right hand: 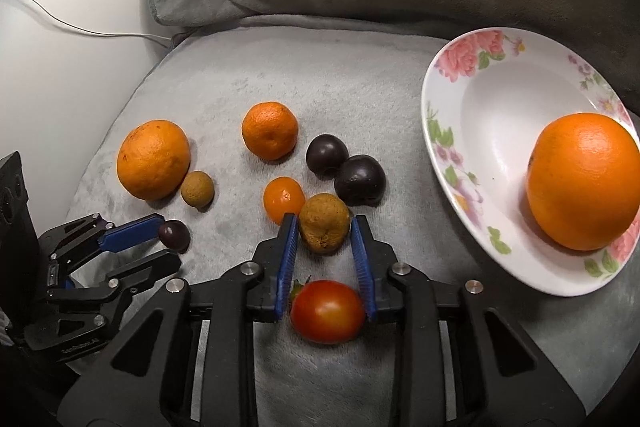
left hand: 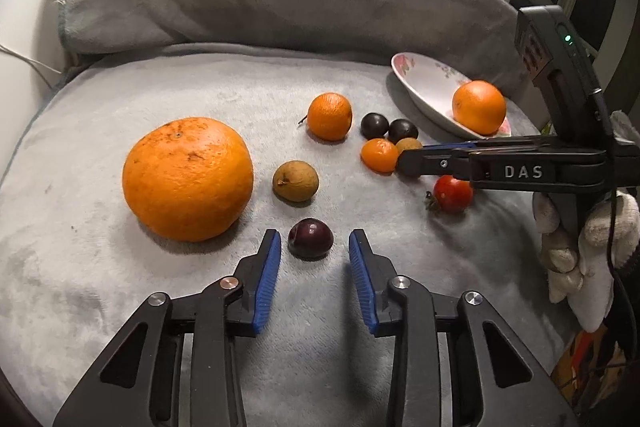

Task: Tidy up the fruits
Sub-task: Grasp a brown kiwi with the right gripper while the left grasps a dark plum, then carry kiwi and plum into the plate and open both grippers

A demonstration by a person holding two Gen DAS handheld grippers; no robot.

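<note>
A: What worries you from here?

B: Nearest to me, my right gripper [right hand: 324, 227] is spread open around the brown fruit [right hand: 323, 223], and neither pad is pressing it yet, as far as I can see. The tomato [right hand: 327, 311] sits right under the fingers, on the near side of that fruit. If I close carelessly, I think a pad could catch the tomato or shove the small orange [right hand: 283, 198], which touches the brown fruit on its left. The blanket [right hand: 248, 75] is soft, so I expect anything nudged to roll.

A: And your left side?

B: The left gripper [left hand: 313, 241] is open too, holding nothing, with a dark plum [left hand: 310, 238] between its fingers and not touching either pad. A round plum could squirt forward if I pinch it off-center.

A: How does the fruit look?

B: The brown fruit is dull and rough-skinned. Beyond it lie 2 glossy dark plums [right hand: 346, 167], touching each other. Farther left of the brown fruit are a second brown fruit [right hand: 197, 189] and a big orange [right hand: 153, 159]. A mid-sized orange [right hand: 270, 131] sits farthest back.

A: Where does it all go?

B: I'd guess the flowered plate [right hand: 472, 99], to the right of the brown fruit. It holds 1 orange [right hand: 583, 181] already, near the rim, and the plate looks tilted, so that one might roll.
</note>
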